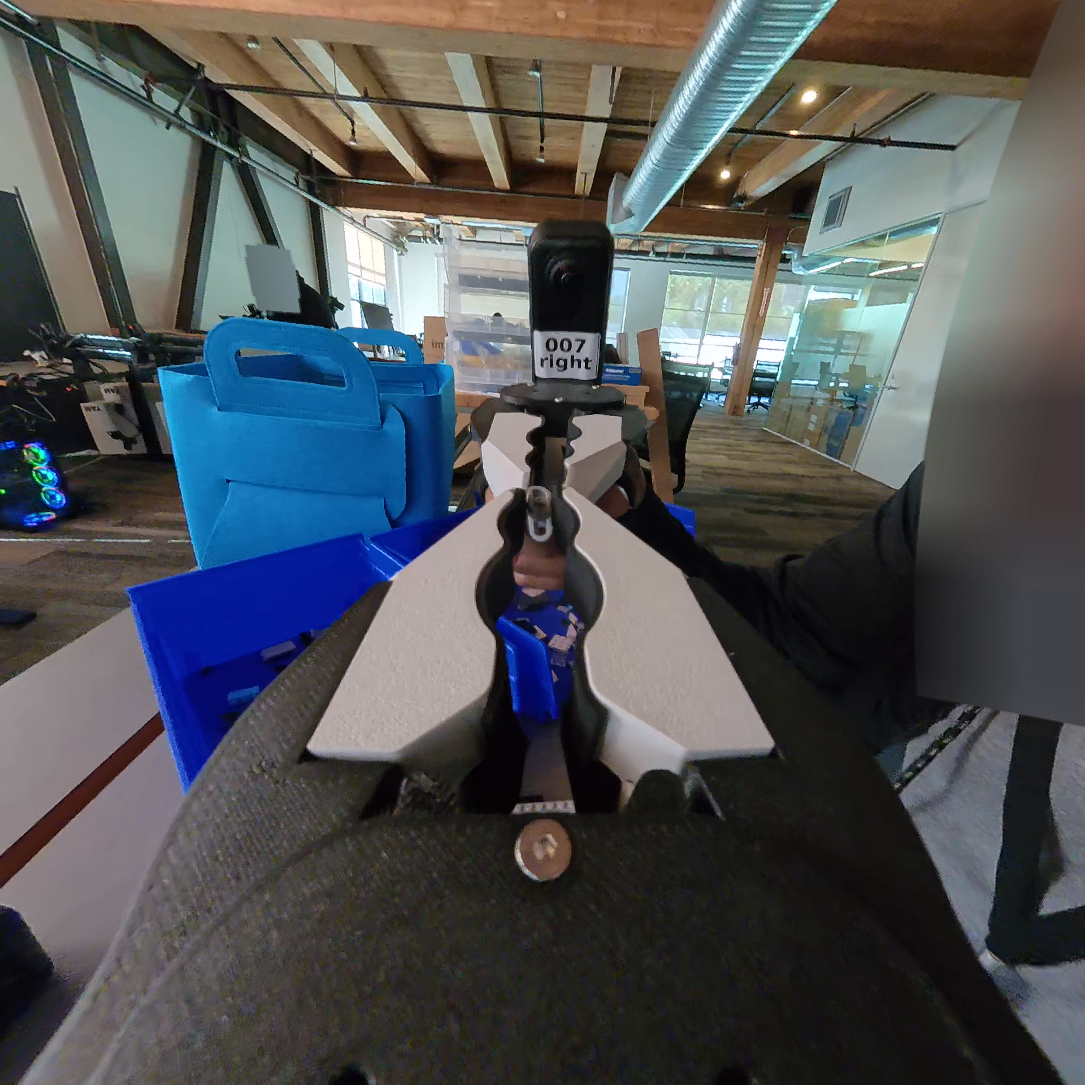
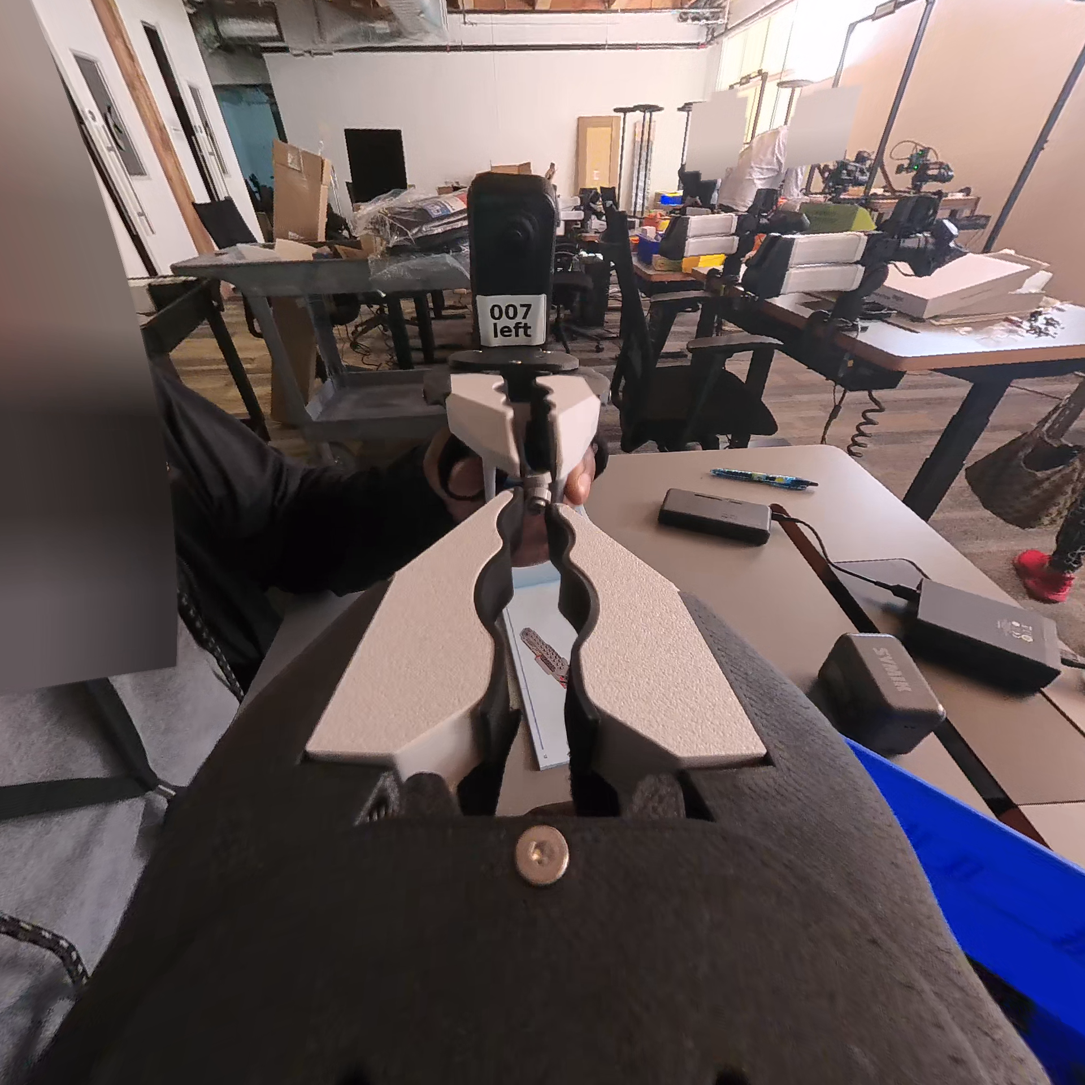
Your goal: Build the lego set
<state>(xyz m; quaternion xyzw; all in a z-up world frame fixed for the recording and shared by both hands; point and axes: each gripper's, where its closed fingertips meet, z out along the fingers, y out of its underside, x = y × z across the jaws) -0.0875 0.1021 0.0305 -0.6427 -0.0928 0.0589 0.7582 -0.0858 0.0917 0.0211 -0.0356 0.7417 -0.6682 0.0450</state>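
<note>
My two grippers face each other tip to tip above the table. In the left wrist view my left gripper (image 1: 538, 519) is shut on a small grey-and-white Lego piece (image 1: 539, 524). The right gripper (image 1: 549, 469) meets it from the far side. In the right wrist view my right gripper (image 2: 535, 504) is shut on the grey end of the same small piece (image 2: 535, 493), and the left gripper (image 2: 533, 458) holds it from the other side. Whether this is one part or two joined parts I cannot tell. An instruction booklet (image 2: 543, 663) lies on the table under the right gripper.
Blue bins (image 1: 246, 622) with several loose Lego pieces (image 1: 549, 625) stand below the left gripper, and a blue felt bag (image 1: 305, 446) behind them. On the grey table (image 2: 675, 587) lie a black power bank (image 2: 713, 516), a pen (image 2: 763, 478), an adapter (image 2: 986, 631) and a black box (image 2: 880, 693). The grippers are tip to tip, or close to it.
</note>
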